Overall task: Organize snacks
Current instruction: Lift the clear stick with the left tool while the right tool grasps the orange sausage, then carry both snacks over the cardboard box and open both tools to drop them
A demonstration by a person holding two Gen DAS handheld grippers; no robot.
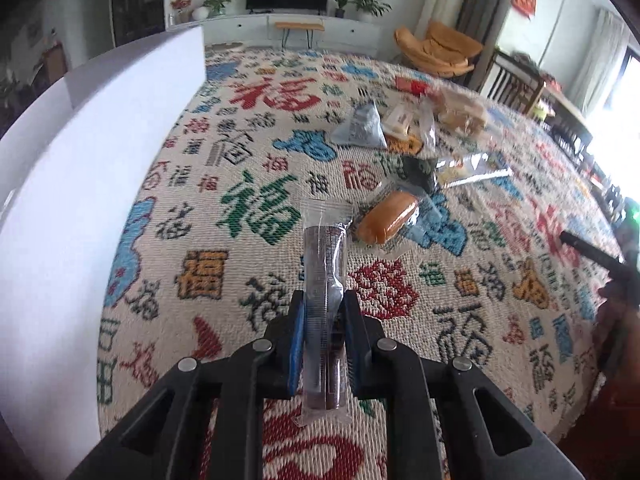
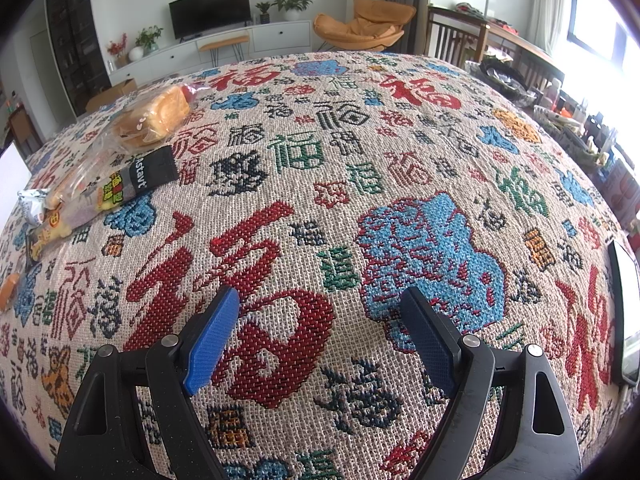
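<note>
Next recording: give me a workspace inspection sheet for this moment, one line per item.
Surface: patterned woven tablecloth covering the table.
Job's things: clear-wrapped dark snack stick in the left tool; wrapped bun, grey packet, bagged bread and other packets piled on the cloth.
Clutter: white box at the left edge.
Grippers: left tool shut on the snack stick; right tool open, empty, above the cloth.
Cables: nothing seen.
Surroundings: television, potted plants, orange chair.

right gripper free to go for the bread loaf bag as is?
Probably yes. The right gripper is open and empty over bare tablecloth; the bread loaf bag lies far left with nothing between, though it is a long reach.
</note>
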